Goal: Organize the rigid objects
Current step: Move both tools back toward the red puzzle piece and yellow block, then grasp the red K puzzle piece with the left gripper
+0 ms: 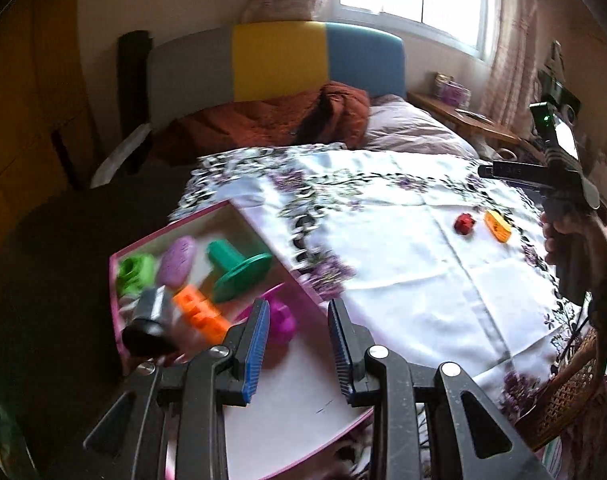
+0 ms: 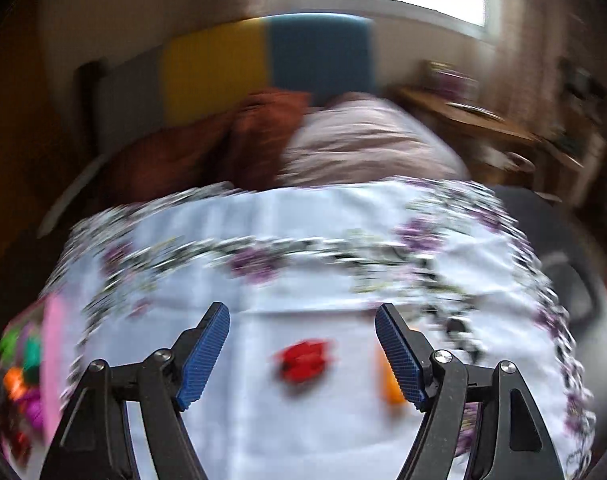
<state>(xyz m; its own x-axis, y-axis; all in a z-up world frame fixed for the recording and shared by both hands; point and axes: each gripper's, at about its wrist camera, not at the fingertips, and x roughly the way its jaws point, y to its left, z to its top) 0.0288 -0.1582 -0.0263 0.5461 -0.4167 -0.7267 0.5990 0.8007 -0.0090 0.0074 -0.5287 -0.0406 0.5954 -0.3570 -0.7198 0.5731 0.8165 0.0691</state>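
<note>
While the right claw point(image 2: 302, 350) hangs spread wide and empty above the red piece point(image 2: 303, 360) on the flowered cloth point(image 1: 403, 280) over the bed, an orange block point(image 1: 497, 226) lies just beside that piece, toward the bed's right edge. The left claw point(image 1: 299, 344) grips nothing, its jaws narrowly parted over the pink box point(image 1: 207, 216) at the cloth's left edge, where the sorted pieces sit. The risk, I judge: the blurred, fast approach could knock the red piece away or nip the soft cloth.
</note>
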